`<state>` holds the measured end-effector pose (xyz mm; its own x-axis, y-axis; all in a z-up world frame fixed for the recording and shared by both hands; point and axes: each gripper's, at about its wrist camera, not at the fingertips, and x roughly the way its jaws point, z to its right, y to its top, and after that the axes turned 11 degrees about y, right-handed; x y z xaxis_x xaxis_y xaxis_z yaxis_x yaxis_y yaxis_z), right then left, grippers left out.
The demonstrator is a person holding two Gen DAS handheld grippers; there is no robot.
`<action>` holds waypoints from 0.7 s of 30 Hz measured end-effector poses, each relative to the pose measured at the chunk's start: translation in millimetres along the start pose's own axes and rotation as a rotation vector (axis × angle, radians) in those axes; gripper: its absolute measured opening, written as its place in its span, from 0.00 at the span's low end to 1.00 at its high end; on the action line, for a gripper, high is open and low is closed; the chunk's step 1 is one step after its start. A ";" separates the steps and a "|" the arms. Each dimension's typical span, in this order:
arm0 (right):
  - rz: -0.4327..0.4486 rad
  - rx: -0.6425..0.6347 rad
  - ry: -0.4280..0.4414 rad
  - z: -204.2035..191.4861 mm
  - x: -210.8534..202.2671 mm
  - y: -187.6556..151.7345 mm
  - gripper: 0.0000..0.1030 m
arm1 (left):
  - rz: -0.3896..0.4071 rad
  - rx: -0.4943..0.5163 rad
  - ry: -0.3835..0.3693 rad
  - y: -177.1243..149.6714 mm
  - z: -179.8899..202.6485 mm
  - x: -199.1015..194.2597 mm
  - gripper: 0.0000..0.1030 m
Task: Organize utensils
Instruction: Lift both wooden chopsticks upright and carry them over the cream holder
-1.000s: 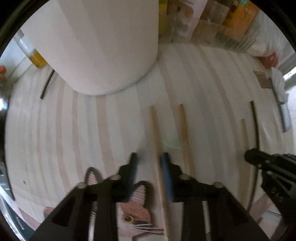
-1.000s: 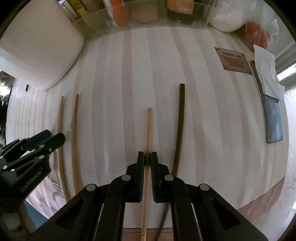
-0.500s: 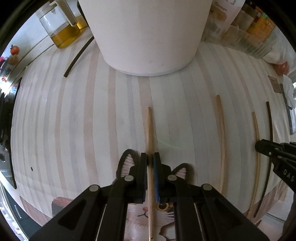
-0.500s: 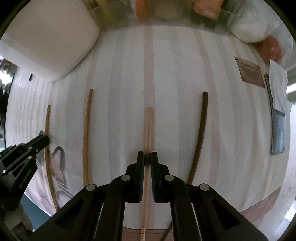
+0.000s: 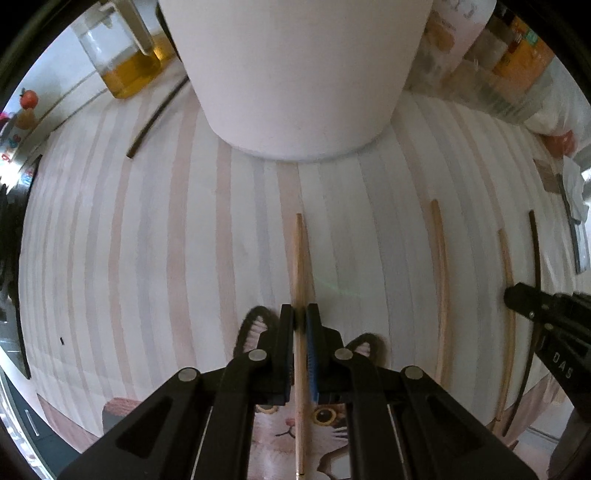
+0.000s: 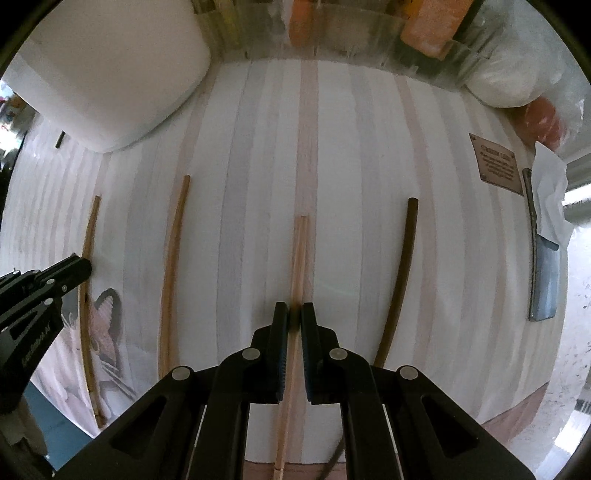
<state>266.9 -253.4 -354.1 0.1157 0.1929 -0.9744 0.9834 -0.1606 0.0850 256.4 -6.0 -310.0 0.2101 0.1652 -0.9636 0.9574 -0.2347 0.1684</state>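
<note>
My left gripper [image 5: 300, 318] is shut on a light wooden chopstick [image 5: 297, 258] that points away toward a big white container [image 5: 295, 74]. My right gripper [image 6: 294, 314] is shut on another light wooden chopstick [image 6: 300, 251]. Between the two lies a third light chopstick [image 6: 173, 266], which also shows in the left wrist view [image 5: 441, 280]. A dark chopstick [image 6: 400, 273] lies to the right of my right gripper, and another dark chopstick [image 5: 157, 118] lies at the far left by the container. All rest on a striped cloth [image 6: 258, 184].
A glass jug of yellow liquid [image 5: 122, 62] stands at the far left. Clear bins with packets [image 6: 351, 33] line the back. A cleaver [image 6: 543, 273] under white paper and a brown card [image 6: 496, 162] lie at the right. The cloth's near edge shows a cat picture [image 5: 332, 417].
My left gripper has moved left onto the leftmost light chopstick and shut on it, then come closer to the white container. My right gripper stays shut on its chopstick.
</note>
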 end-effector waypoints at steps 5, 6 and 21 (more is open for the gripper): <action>0.062 0.056 0.094 11.1 -9.4 -19.4 0.06 | 0.066 -0.020 -0.049 -4.6 -11.1 -36.0 0.04; 0.083 0.057 0.106 11.4 -14.5 -22.6 0.06 | 0.079 -0.026 -0.060 -5.6 -13.7 -44.3 0.04; 0.343 -0.008 0.175 -3.3 -98.9 -29.6 0.06 | 0.283 -0.058 -0.076 -5.4 -30.6 -129.4 0.04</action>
<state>226.8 -264.5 -259.5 0.4595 0.2917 -0.8389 0.8844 -0.2371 0.4020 230.1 3.2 -179.9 0.4569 0.0286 -0.8891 0.8731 -0.2058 0.4420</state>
